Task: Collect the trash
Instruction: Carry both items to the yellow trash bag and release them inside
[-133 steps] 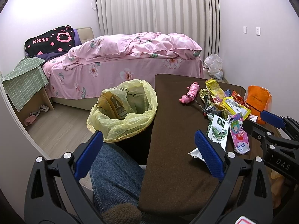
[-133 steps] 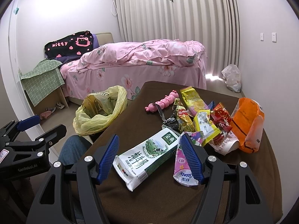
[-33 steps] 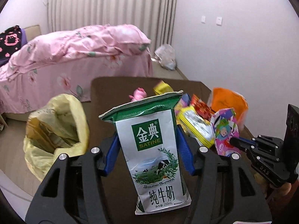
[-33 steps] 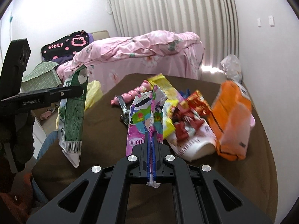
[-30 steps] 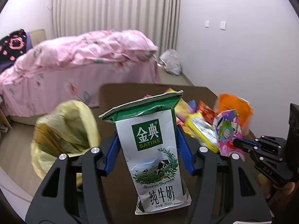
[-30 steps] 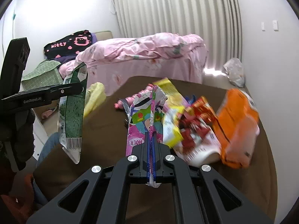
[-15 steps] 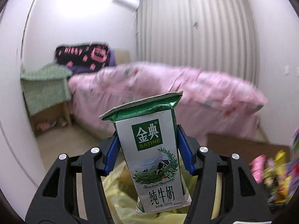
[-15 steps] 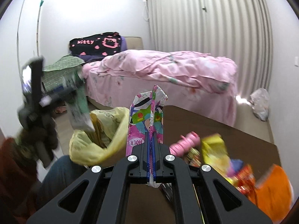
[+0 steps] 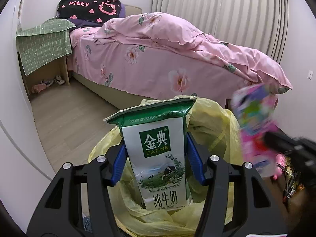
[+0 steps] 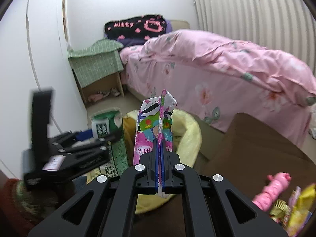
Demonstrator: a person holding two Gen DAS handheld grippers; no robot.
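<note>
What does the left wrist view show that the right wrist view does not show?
Only the left wrist view shows the printed front of the milk carton, held in the left gripper above the yellow trash bag. Only the right wrist view shows the brown table with the pink toy and the yellow wrapper. Both show the bag, the carton, the pink bed, and the colourful snack wrapper pinched in the shut right gripper.

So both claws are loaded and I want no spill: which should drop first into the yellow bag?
Left: its claw holds the green-and-white milk carton directly over the yellow plastic bag's mouth.
</note>
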